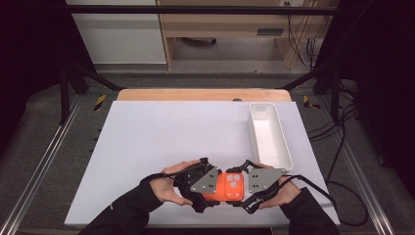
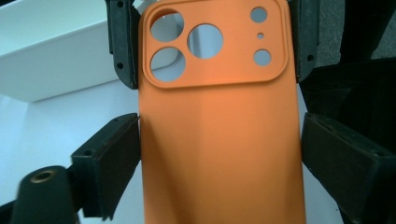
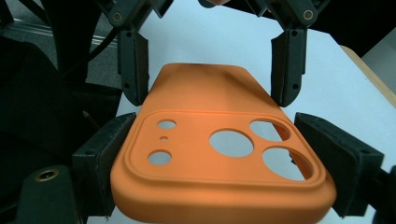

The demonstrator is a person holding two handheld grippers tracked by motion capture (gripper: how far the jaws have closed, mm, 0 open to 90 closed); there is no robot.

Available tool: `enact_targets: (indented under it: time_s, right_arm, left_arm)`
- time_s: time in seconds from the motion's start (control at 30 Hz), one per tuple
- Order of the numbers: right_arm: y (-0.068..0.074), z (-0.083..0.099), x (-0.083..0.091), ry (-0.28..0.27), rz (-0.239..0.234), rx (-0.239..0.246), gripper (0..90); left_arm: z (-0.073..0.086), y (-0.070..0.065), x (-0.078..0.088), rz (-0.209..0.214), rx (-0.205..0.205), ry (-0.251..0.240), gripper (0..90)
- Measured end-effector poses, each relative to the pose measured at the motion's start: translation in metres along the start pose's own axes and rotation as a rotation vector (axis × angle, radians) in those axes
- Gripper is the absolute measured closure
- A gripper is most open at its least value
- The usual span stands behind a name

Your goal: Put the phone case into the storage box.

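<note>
The orange phone case (image 1: 229, 186) is held off the white table (image 1: 147, 147) near its front edge, between the two grippers, with its camera-hole end toward the right gripper (image 1: 250, 187). The right gripper is clamped on that end: in the right gripper view its pads press both long sides of the case (image 3: 224, 154) beside the lens cutouts.

The left gripper (image 1: 211, 188) is set around the plain end. In the left gripper view the left pad touches the case (image 2: 219, 140), while contact at the right pad cannot be told, so a firm grip there is not confirmed.

Risks, as judged:
- The soft case may be bowed or twisted if the two grippers are pulled or turned against each other.
- If the right grip is released first, the case may sag or slip from the left jaws and drop to the table.

Both hands are held low, knuckles outward, with the grippers pointed at each other. The white tray (image 1: 269, 134) sits well apart, at the far right.
</note>
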State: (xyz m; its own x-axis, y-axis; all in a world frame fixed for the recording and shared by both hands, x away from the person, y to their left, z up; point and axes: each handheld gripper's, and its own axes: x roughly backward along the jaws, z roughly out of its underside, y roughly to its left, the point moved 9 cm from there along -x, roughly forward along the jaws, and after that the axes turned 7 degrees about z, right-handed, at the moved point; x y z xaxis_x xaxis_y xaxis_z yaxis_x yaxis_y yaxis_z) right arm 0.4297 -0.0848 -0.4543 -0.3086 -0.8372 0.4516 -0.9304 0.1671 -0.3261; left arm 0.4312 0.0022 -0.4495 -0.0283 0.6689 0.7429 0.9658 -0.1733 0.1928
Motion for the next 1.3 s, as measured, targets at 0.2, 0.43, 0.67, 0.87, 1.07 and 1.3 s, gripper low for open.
enact_targets:
  time_s: [0.2,0.43,0.67,0.87,1.07,1.3]
  right_arm:
    - [-0.007,-0.002,0.005,0.003,0.028,-0.009,16.5]
    - [-0.016,-0.002,0.015,0.03,0.049,-0.024,16.4]
    - [-0.02,0.0,0.019,0.093,0.037,-0.032,16.4]
    - [-0.022,-0.003,0.021,0.141,0.007,-0.042,16.3]
    - [-0.024,-0.008,0.021,0.18,-0.011,-0.041,16.3]
    - [-0.026,-0.015,0.022,0.231,-0.043,-0.049,16.2]
  left_arm:
    - [0.001,0.004,0.01,-0.02,0.064,-0.034,2.3]
    - [0.013,0.005,0.021,-0.037,0.155,-0.067,0.3]
    - [0.032,0.006,0.025,-0.046,0.259,-0.103,0.0]
    - [0.045,0.002,0.024,-0.033,0.32,-0.13,0.0]
    - [0.054,0.0,0.019,-0.011,0.357,-0.117,0.0]
    - [0.059,-0.001,0.014,0.005,0.359,-0.065,0.0]
